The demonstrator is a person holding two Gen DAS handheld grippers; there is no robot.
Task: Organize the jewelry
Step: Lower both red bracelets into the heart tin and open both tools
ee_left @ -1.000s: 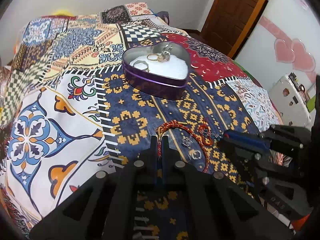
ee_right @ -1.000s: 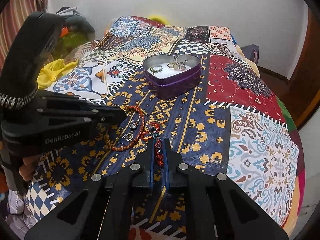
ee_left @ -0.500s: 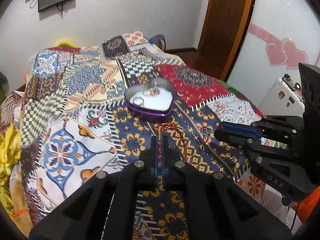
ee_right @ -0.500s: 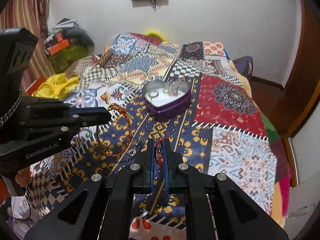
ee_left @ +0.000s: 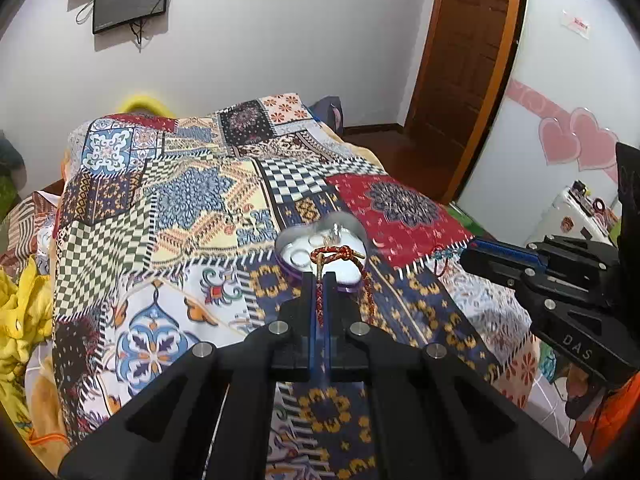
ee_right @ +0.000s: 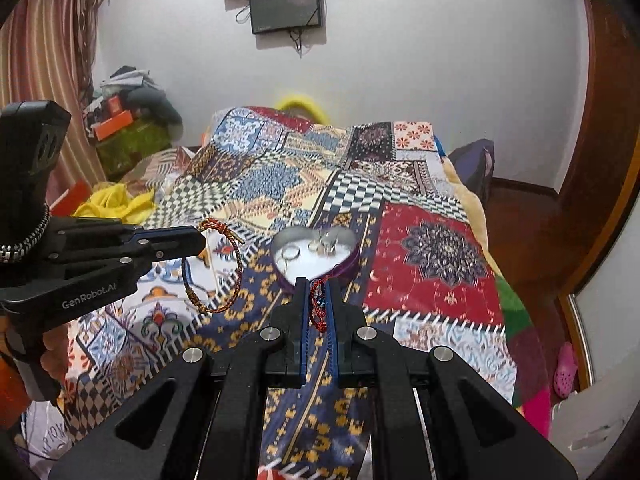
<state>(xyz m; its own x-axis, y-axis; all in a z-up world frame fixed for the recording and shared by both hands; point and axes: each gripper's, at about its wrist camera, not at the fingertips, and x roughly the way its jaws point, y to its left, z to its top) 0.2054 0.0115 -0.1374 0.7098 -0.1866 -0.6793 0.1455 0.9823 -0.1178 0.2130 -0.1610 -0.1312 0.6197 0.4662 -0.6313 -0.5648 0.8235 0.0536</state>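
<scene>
My left gripper [ee_left: 319,280] is shut on a red and gold braided cord bracelet [ee_left: 340,255] and holds it in the air above the bed; the bracelet hangs from it in the right wrist view [ee_right: 224,264]. My right gripper [ee_right: 319,286] is shut on a small red beaded bracelet [ee_right: 317,308], also lifted. A purple heart-shaped tin [ee_right: 316,250] with a white lining holds several rings and sits on the patchwork quilt [ee_right: 432,248], ahead of and below both grippers. It also shows in the left wrist view [ee_left: 320,248].
The bed fills the middle. Yellow cloth [ee_right: 116,202] and piled clutter [ee_right: 128,120] lie left of the bed. A wooden door [ee_left: 468,72] and a white cabinet with pink hearts [ee_left: 576,144] stand to the right. A wall screen [ee_right: 286,6] hangs behind.
Both grippers have risen well above the quilt, each carrying its bracelet off the cloth. The tin now looks smaller and farther below.
</scene>
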